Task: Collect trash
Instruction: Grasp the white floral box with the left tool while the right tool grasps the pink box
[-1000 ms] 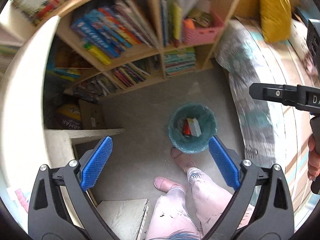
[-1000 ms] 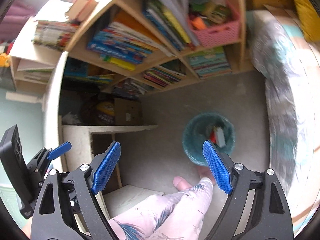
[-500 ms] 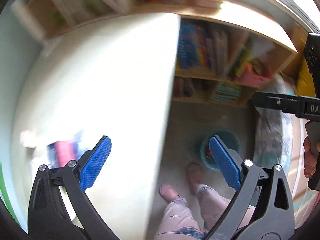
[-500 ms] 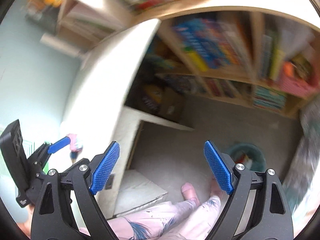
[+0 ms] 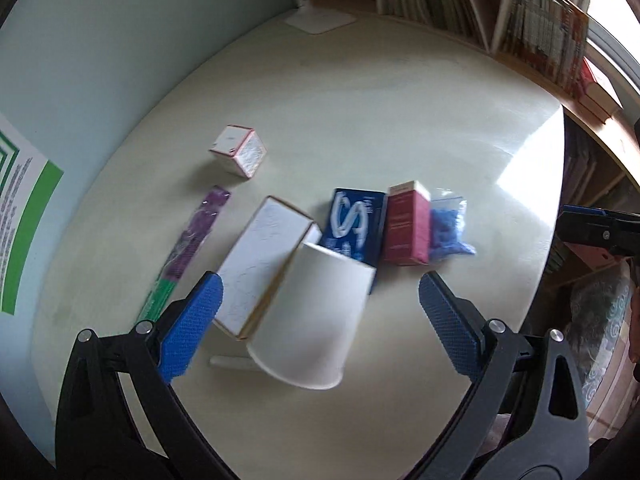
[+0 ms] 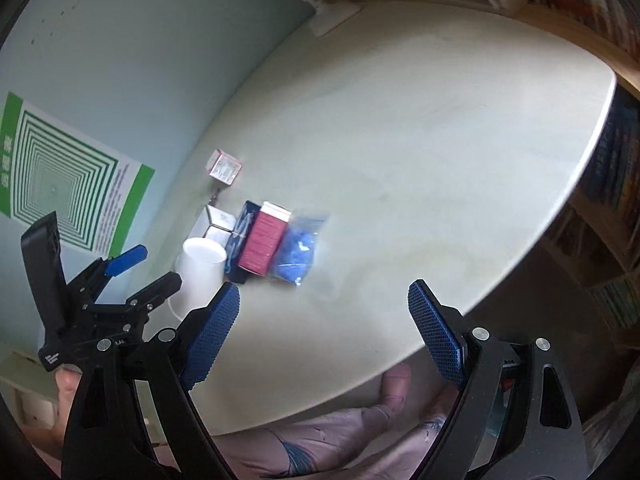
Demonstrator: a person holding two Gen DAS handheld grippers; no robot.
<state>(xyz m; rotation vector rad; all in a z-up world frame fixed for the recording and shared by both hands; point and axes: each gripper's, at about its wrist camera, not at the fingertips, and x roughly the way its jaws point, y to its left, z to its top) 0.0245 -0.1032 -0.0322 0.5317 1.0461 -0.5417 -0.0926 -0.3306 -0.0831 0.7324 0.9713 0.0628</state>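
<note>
Left wrist view: the white paper cup (image 5: 308, 320) stands upside down on the bench (image 5: 360, 112) and hides the near ends of the white flat box (image 5: 262, 264) and the dark blue box (image 5: 354, 228) behind it. A pale stick-like item (image 5: 230, 362) shows only partly beside the cup rim; its kind cannot be told. Print on all packages is blurred.

Left tongs (image 5: 320, 316): jaws spread wide, holding nothing, one blue pad on each side of the cup and clear of it. Whether the pads are level with the cup or above it cannot be told. Right tongs (image 6: 322, 332): jaws spread wide, empty, hovering over the near bench edge, well apart from the trash.

Trash layout on the bench:
- red box (image 5: 406, 224), between the dark blue box and the blue bag (image 5: 450, 228), touching both
- small pink-edged cube box (image 5: 238, 150), apart from the group, toward the wall
- purple wrapper strip (image 5: 192, 236), left of the white flat box

Right wrist view shows the same cluster: cup (image 6: 202, 268), red box (image 6: 264, 240), blue bag (image 6: 300, 252).

Room: pale green wall with a green-and-white poster (image 6: 60, 176); bookshelves (image 5: 548, 36) along the far side of the bench
</note>
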